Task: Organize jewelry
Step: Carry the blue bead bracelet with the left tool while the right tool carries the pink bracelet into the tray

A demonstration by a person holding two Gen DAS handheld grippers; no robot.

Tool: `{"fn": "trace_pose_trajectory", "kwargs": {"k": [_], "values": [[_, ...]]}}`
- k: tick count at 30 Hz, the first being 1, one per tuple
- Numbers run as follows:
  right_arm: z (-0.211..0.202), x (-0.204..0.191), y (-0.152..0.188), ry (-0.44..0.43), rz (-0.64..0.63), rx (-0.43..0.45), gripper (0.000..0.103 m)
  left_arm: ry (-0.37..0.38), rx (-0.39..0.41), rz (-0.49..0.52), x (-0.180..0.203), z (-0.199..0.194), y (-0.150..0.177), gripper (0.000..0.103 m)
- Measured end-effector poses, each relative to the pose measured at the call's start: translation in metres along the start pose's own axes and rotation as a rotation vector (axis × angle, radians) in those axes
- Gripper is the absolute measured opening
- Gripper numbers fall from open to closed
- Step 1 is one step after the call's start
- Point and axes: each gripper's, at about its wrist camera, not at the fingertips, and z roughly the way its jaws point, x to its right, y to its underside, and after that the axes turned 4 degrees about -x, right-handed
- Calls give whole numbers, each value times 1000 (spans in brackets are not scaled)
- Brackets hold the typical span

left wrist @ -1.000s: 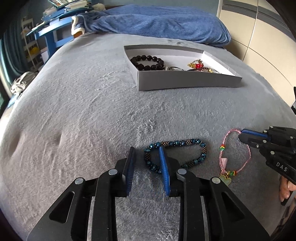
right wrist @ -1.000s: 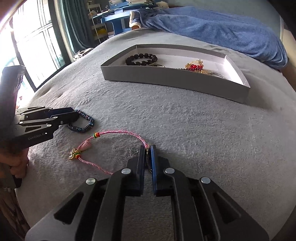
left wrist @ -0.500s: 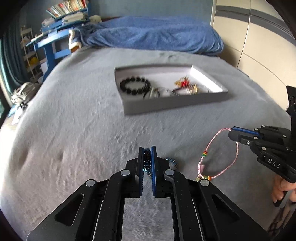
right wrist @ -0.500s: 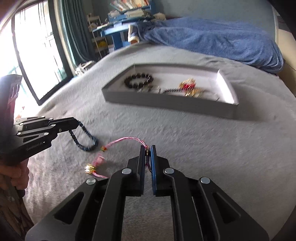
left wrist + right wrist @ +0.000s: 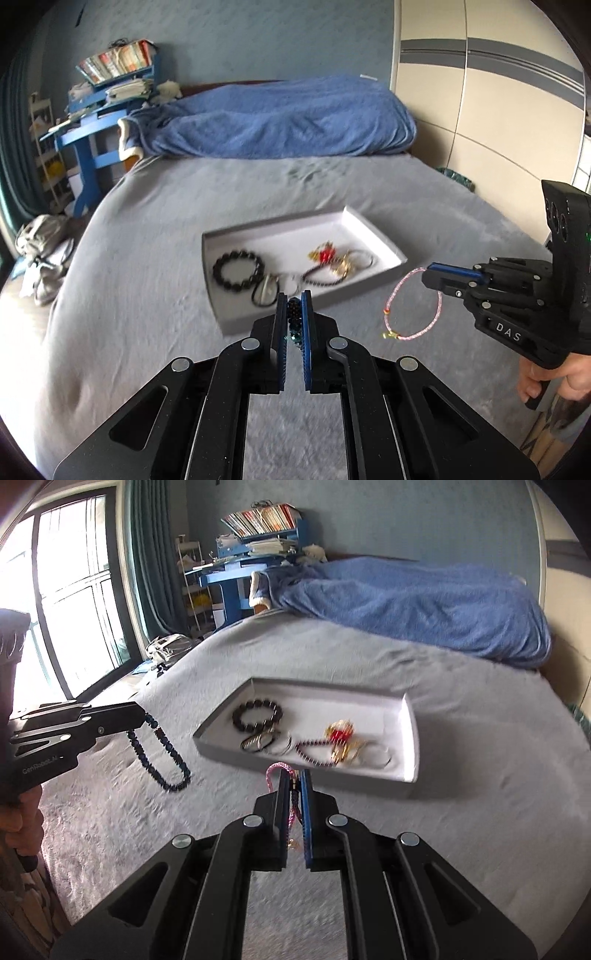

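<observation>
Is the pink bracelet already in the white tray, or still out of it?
Out. The pink bracelet hangs from the right gripper, beside the white tray.

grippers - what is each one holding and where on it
The left gripper pinches the dark blue beaded bracelet at the top of its hanging loop; the right gripper pinches the pink cord bracelet the same way.

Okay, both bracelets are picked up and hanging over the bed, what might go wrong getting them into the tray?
1. The blue beaded bracelet dangles in a long loop from the left gripper; swinging, it may catch the tray wall.
2. The pink cord bracelet is pinched only at one thin spot by the right gripper, so it might slip out.
3. Dropped onto the jewelry already in the tray, either could tangle with the gold and red piece.
</observation>
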Motion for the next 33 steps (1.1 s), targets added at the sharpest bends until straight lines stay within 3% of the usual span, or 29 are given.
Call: {"fn": "trace_pose_trajectory", "kwargs": {"k": [21,33], "values": [[23,56,-36,6,112,19,6,62,28,-49,-5,34,-49,7],[46,66,-62,-27,159,51,6,91,4,-55,-6,81,-70,7]]}}
